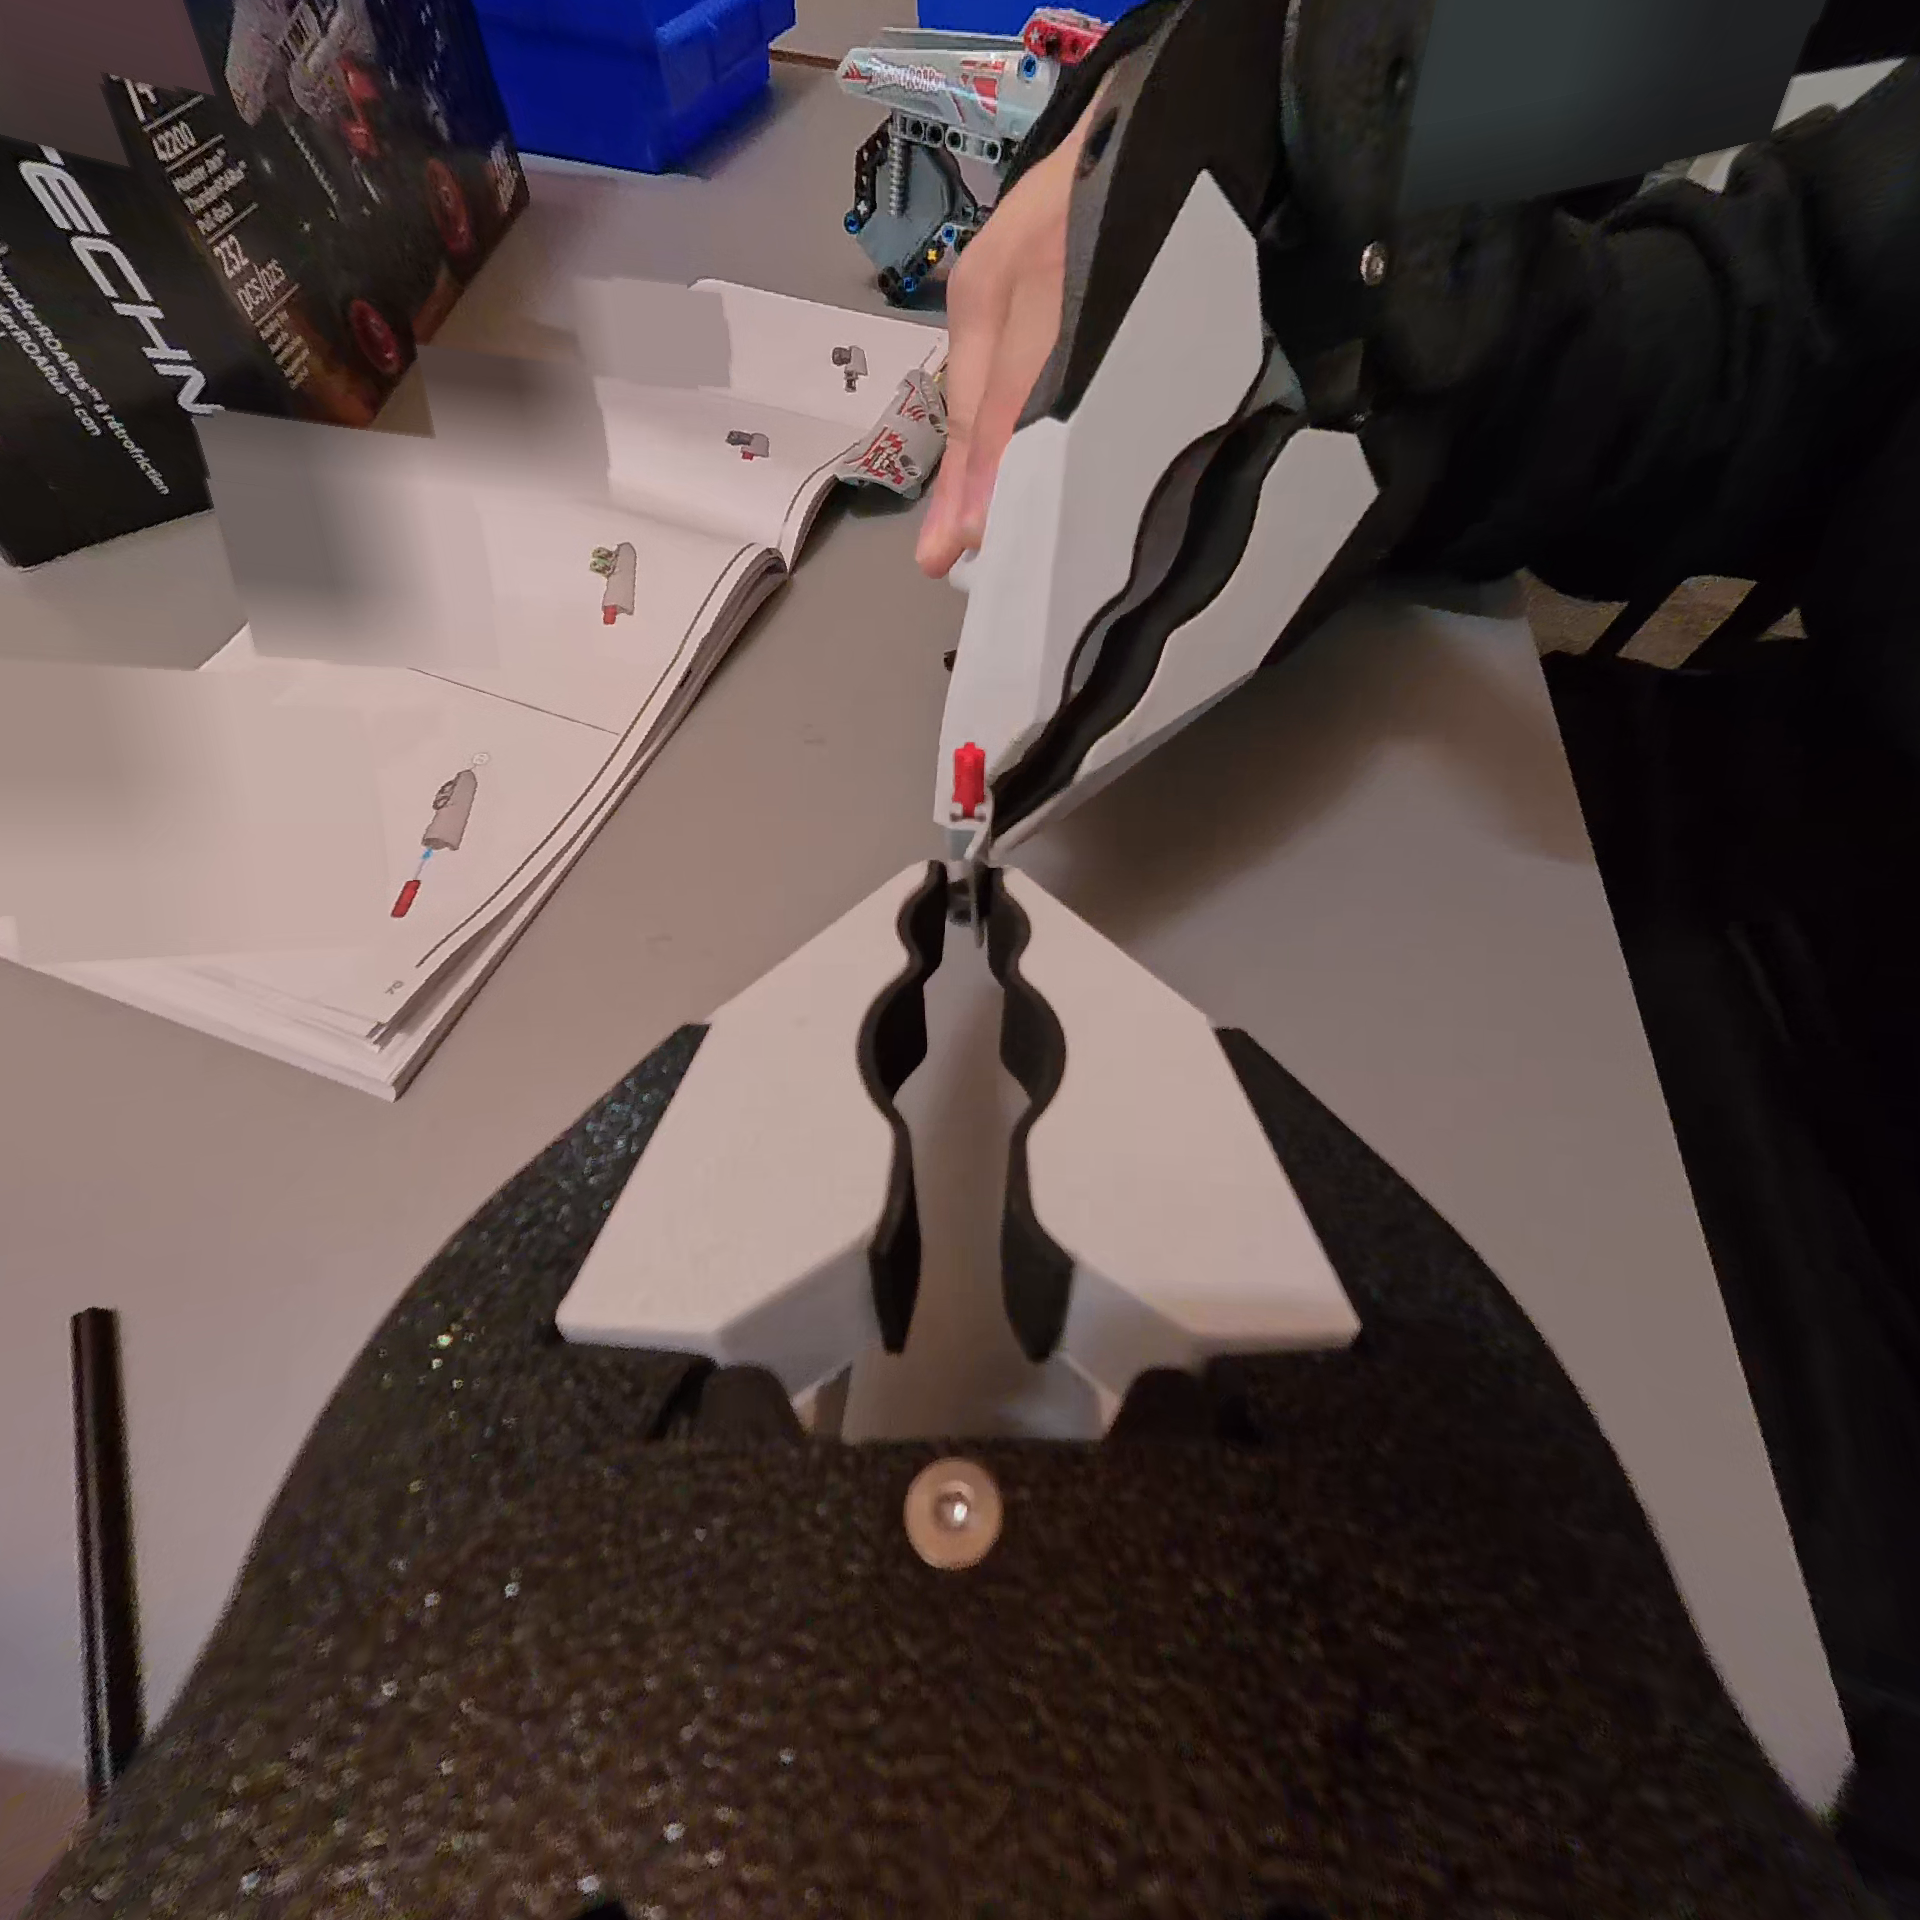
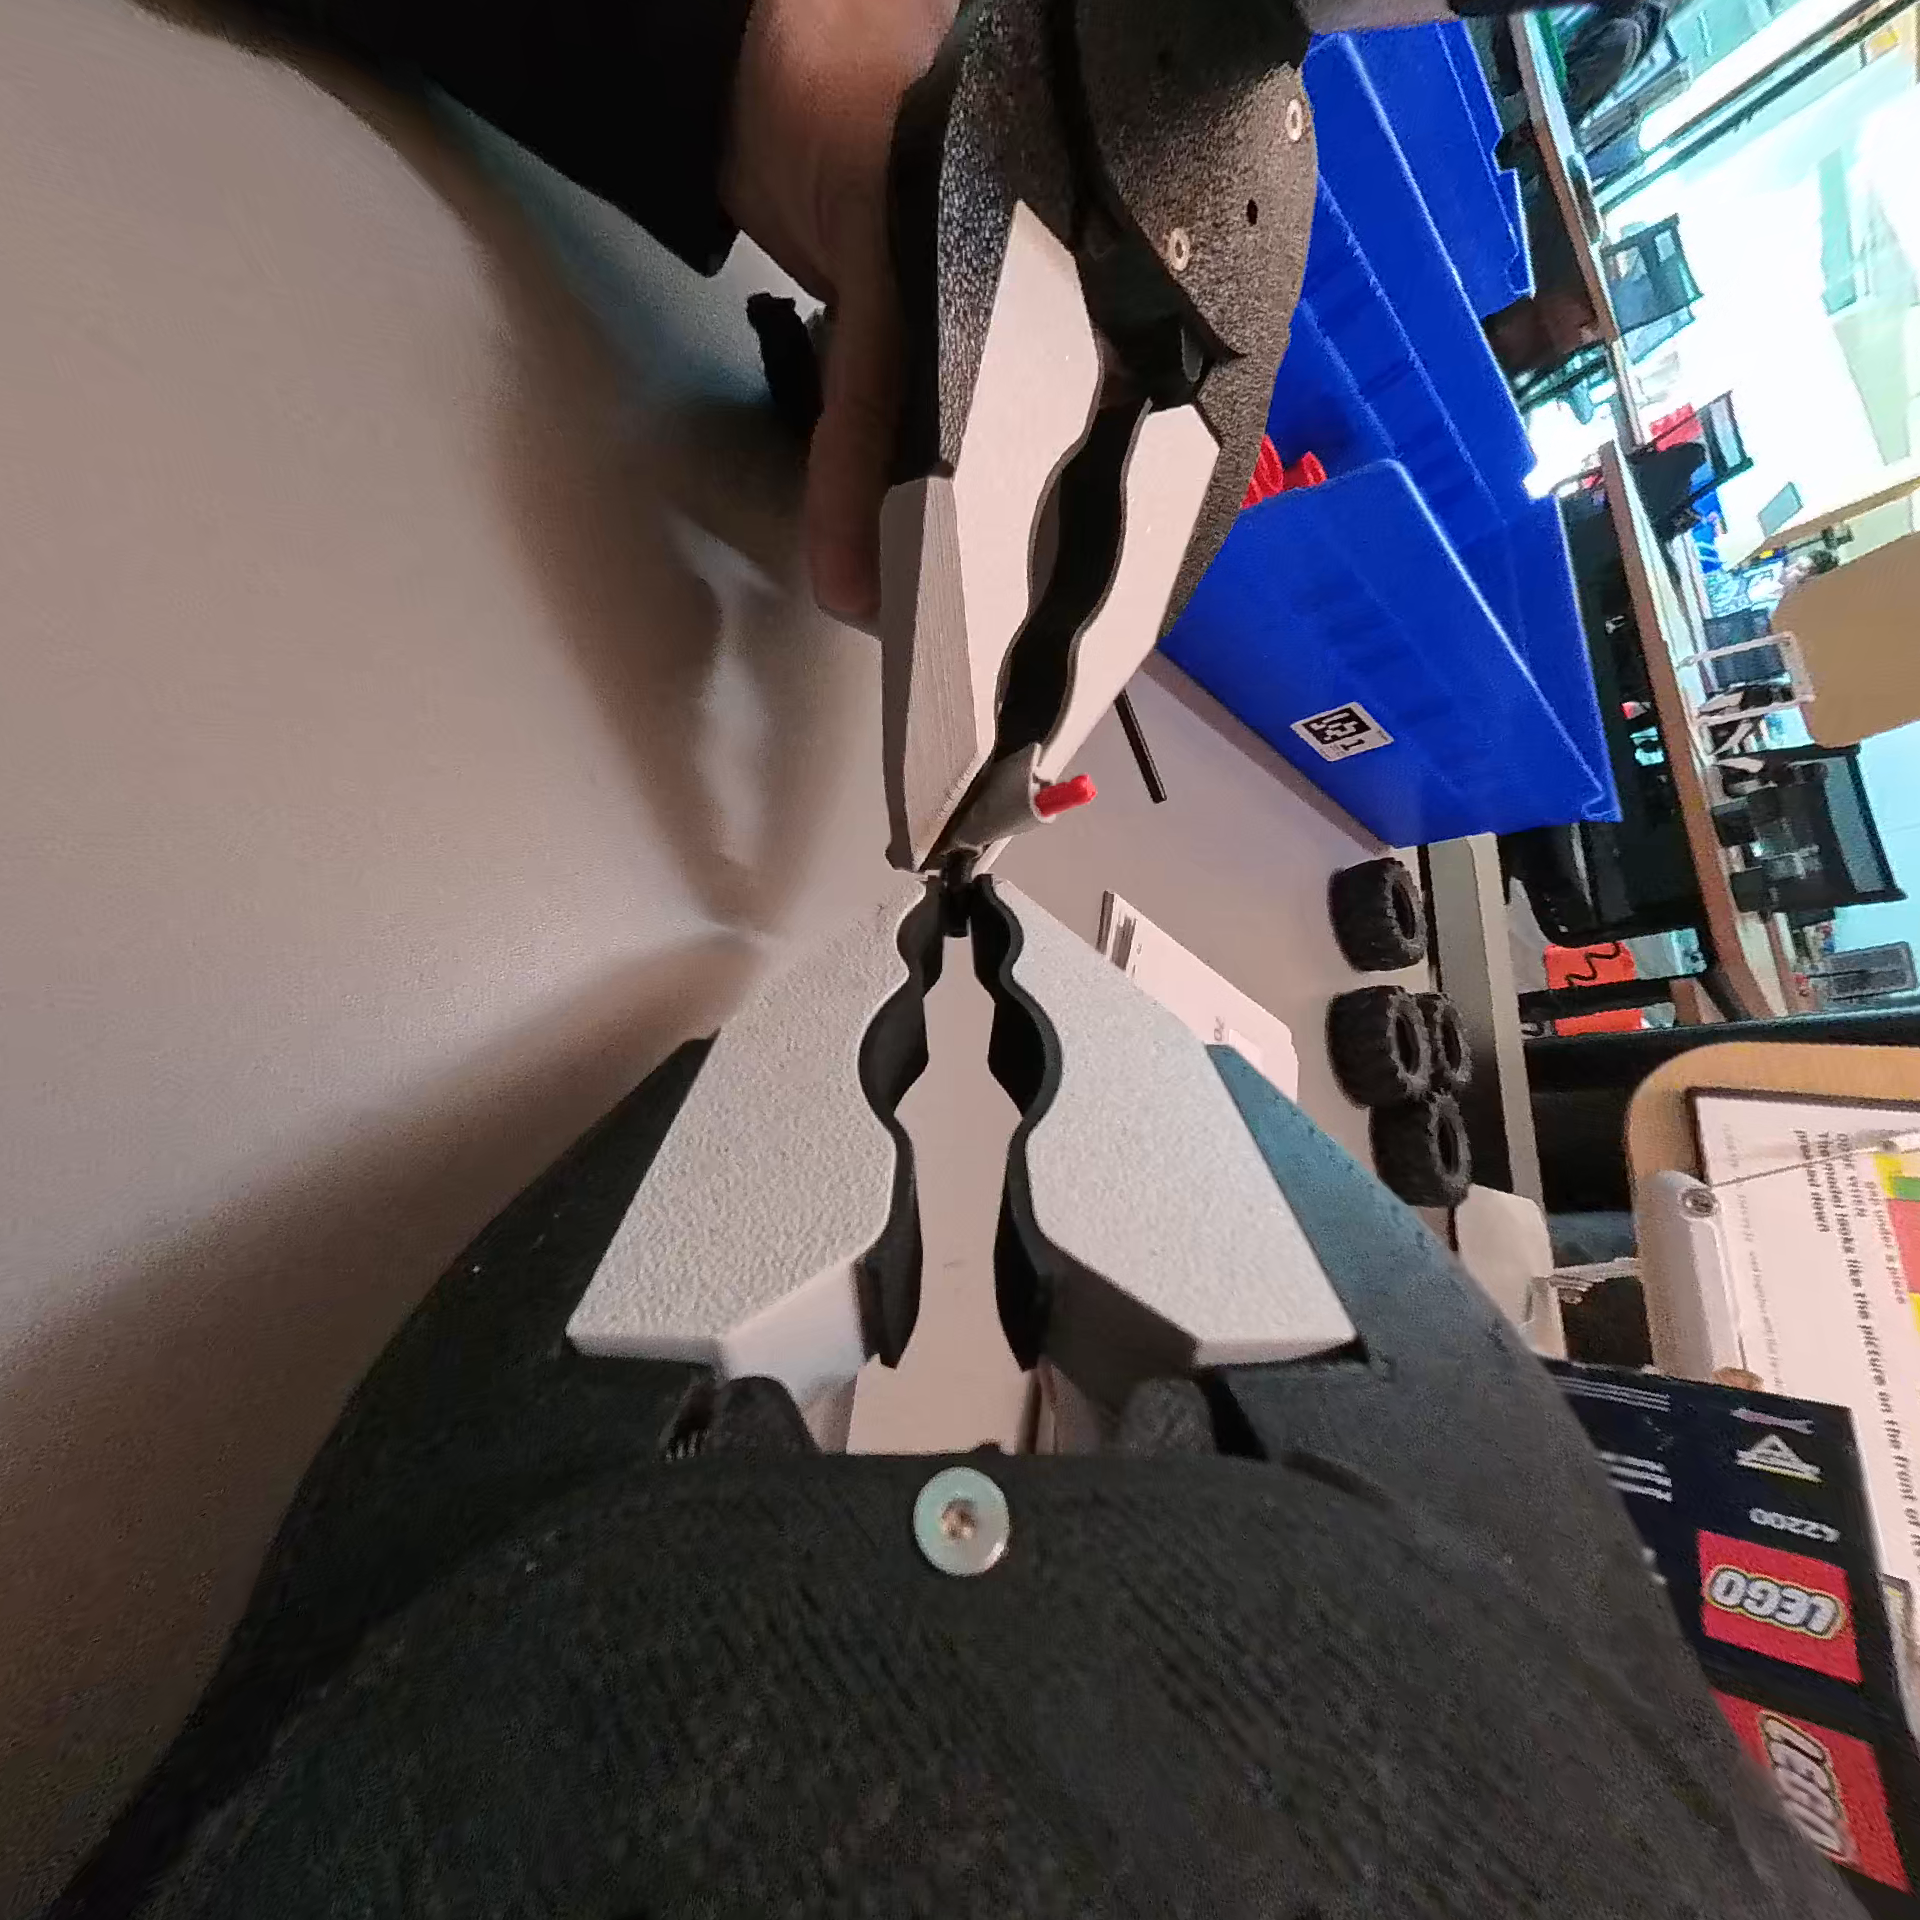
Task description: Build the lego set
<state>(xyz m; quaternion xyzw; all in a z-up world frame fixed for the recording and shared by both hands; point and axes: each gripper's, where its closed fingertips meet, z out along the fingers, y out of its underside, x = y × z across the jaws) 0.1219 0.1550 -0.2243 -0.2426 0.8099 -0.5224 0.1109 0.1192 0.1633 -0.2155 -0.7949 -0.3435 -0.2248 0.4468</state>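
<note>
Right now the two grippers meet tip to tip above the grey table [image 1: 1351,935]. The left gripper [image 1: 966,894] is pinched shut on a small dark piece [image 1: 964,906] at its tips. The right gripper [image 1: 982,821] comes in from above, and it is clamped on a small grey piece [image 1: 961,831] with a red pin [image 1: 967,777] sticking out of it.

From the right wrist view, the right gripper [image 2: 958,896] points at the left gripper [image 2: 961,847]. The grey piece [image 2: 1003,805] and the red pin [image 2: 1065,795] sit right at the far tips, so I cannot tell for sure which gripper holds which piece. The dark piece [image 2: 958,883] sits between the two sets of tips.

An open instruction book [image 1: 416,779] lies flat on the table to the left. Behind it stands a dark box [image 1: 260,208]. A half-built grey model [image 1: 935,135] stands farther back, near a blue bin [image 1: 634,73]. A thin black rod [image 1: 104,1538] lies near the left edge. Black tyres [image 2: 1397,1039] sit in a loose group on the table by the blue bins [image 2: 1403,623].
</note>
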